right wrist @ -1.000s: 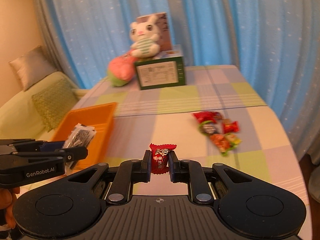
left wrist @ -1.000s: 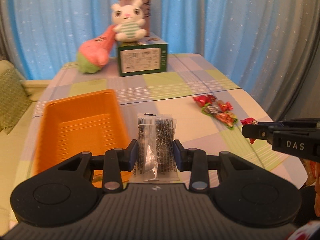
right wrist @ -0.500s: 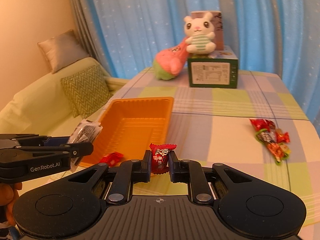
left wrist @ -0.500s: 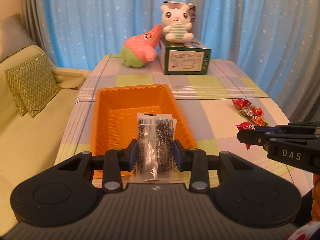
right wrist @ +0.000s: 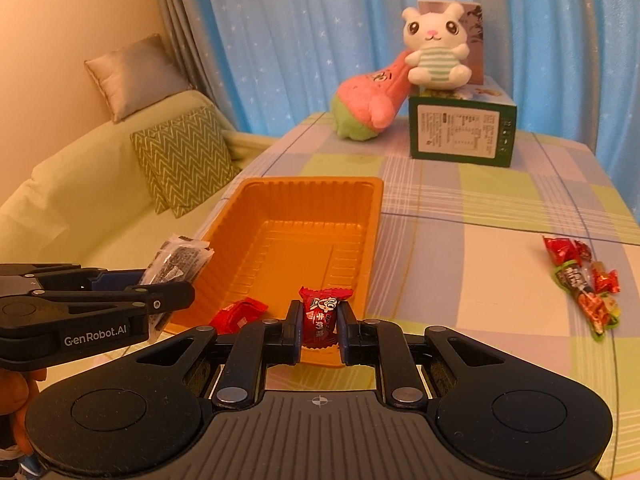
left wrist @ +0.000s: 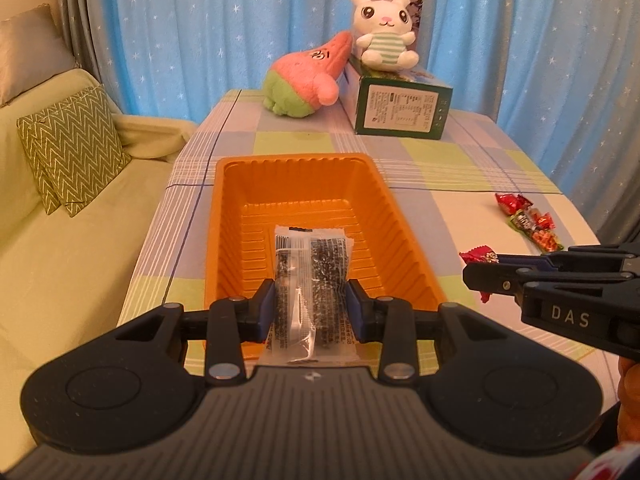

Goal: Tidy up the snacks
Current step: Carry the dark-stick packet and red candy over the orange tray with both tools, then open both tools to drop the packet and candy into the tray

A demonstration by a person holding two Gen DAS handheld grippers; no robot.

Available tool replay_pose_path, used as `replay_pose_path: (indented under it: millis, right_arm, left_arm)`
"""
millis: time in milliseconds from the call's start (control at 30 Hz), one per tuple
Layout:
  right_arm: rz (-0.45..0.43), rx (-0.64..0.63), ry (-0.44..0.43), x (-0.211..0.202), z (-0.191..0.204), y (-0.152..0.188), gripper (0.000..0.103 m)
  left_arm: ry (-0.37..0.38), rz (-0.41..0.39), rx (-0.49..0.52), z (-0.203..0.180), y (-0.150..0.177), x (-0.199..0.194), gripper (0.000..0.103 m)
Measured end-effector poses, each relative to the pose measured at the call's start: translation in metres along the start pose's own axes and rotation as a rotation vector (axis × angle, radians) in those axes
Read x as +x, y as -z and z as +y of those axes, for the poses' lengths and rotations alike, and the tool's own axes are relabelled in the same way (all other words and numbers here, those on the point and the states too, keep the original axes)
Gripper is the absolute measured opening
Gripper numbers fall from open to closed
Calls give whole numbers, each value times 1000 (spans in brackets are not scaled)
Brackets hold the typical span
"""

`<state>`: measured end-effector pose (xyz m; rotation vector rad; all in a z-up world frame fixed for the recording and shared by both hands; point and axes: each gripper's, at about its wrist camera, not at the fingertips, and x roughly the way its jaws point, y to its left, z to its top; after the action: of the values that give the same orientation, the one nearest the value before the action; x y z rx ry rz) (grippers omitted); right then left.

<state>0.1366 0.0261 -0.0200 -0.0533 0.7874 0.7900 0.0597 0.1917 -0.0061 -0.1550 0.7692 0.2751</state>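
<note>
My left gripper (left wrist: 311,307) is shut on a clear packet of dark snack (left wrist: 310,280) and holds it over the near end of the orange tray (left wrist: 224,216). In the right wrist view the same packet (right wrist: 180,260) hangs at the tray's left rim (right wrist: 312,184). My right gripper (right wrist: 320,322) is shut on a red wrapped candy (right wrist: 322,314) just above the tray's near edge. A second red candy (right wrist: 238,312) lies in the tray's near corner. From the left wrist view the right gripper (left wrist: 480,270) sits to the right of the tray with its candy (left wrist: 478,256).
Several loose wrapped candies (right wrist: 584,280) lie on the checked tablecloth at the right, also candies (left wrist: 528,220). A green box (left wrist: 400,110) with a white plush rabbit (left wrist: 384,40) and a pink plush (left wrist: 308,76) stand at the far end. A sofa with cushions (left wrist: 72,148) borders the table's left.
Both grippers have swung left with their snacks, away from the candy pile; the tray now lies straight ahead under them. Neither grip has changed.
</note>
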Motion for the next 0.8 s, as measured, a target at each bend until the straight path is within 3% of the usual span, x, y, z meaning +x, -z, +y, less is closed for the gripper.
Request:
replay_pose_path:
  millis: [800]
  right_arm:
    - [55,17,-3,95,-14,-25,18]
  left_arm:
    - [30,94,21,35,-23,96,35]
